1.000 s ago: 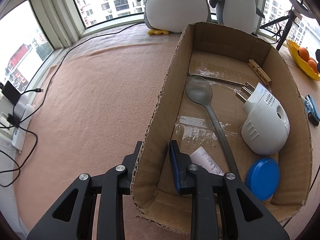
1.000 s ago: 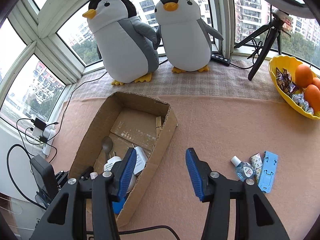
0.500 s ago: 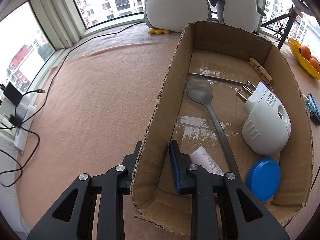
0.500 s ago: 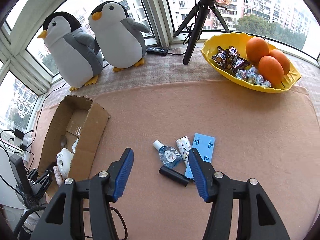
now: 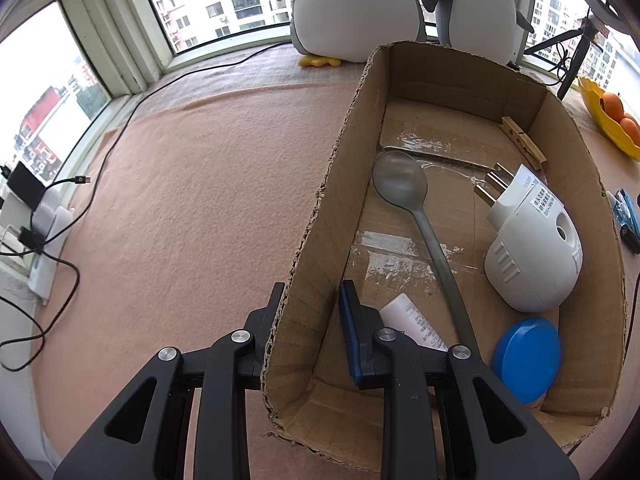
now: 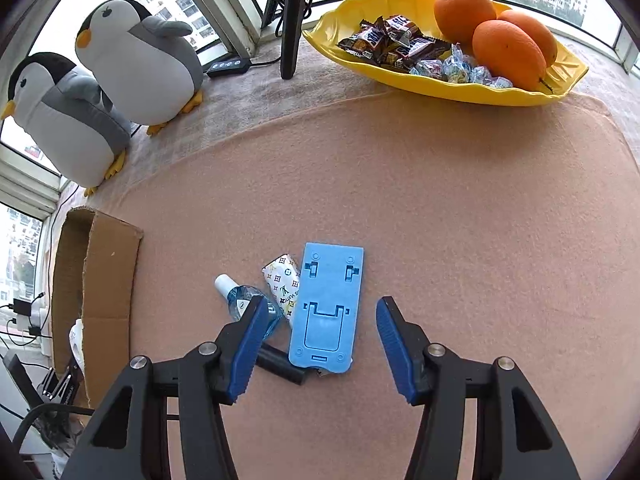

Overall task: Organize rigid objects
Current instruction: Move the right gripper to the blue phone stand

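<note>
My left gripper (image 5: 312, 296) is shut on the near left wall of the cardboard box (image 5: 460, 64), one finger outside and one inside. In the box lie a grey spoon (image 5: 400, 180), a white plug-in device (image 5: 532, 264), a blue lid (image 5: 526, 360), a wooden clothespin (image 5: 522, 142) and a white tube (image 5: 412, 324). My right gripper (image 6: 322, 308) hangs over the blue phone stand (image 6: 326, 312). Its jaws are closing, with the stand between them and the pads clear of it. Beside the stand lie a small clear bottle (image 6: 244, 300), a patterned packet (image 6: 282, 280) and a black cylinder (image 6: 280, 366).
A yellow dish (image 6: 440, 88) with oranges and sweets stands at the back right. Two plush penguins (image 6: 140, 64) and a tripod leg (image 6: 290, 20) stand by the window. Cables and a power strip (image 5: 44, 232) run along the table's left edge. The box (image 6: 108, 280) lies left of the loose items.
My right gripper has swung from beside the box across the table and come down over the blue phone stand. The left gripper and the box have stayed still.
</note>
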`<state>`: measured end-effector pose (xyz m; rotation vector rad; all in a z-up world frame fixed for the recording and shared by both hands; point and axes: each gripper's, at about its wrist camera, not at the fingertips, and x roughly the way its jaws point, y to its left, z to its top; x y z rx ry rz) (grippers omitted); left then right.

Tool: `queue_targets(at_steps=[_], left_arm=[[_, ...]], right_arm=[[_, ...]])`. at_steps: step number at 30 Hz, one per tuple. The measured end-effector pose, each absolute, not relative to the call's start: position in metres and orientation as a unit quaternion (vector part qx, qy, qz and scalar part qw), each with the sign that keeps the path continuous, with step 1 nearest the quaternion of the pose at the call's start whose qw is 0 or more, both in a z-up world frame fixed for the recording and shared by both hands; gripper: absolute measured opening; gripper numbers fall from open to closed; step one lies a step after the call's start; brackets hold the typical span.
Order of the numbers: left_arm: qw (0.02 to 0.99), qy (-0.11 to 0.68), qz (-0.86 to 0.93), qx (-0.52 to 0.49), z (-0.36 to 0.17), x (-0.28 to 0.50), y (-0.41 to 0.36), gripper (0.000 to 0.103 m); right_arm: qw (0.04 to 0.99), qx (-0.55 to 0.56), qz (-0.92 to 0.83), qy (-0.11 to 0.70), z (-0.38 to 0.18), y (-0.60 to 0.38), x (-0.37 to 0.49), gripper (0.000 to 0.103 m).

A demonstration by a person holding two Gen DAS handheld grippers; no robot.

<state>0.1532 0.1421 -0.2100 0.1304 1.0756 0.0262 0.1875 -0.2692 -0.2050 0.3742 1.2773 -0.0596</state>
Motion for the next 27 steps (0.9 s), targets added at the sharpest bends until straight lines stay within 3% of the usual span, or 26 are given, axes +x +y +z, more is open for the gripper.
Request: queue_targets(at_steps=[12, 27], left_arm=[[0.857, 0.512, 0.012, 0.062, -0.210, 0.153, 0.142, 0.023], [0.857, 0.512, 0.012, 0.062, -0.210, 0.153, 0.142, 0.023]], right_arm=[[0.778, 0.136, -0.036, 0.613, -0.219, -0.266, 0.199, 0.040], [0.779, 0.041, -0.037, 0.625, -0.226, -0.266, 0.197, 0.037]])
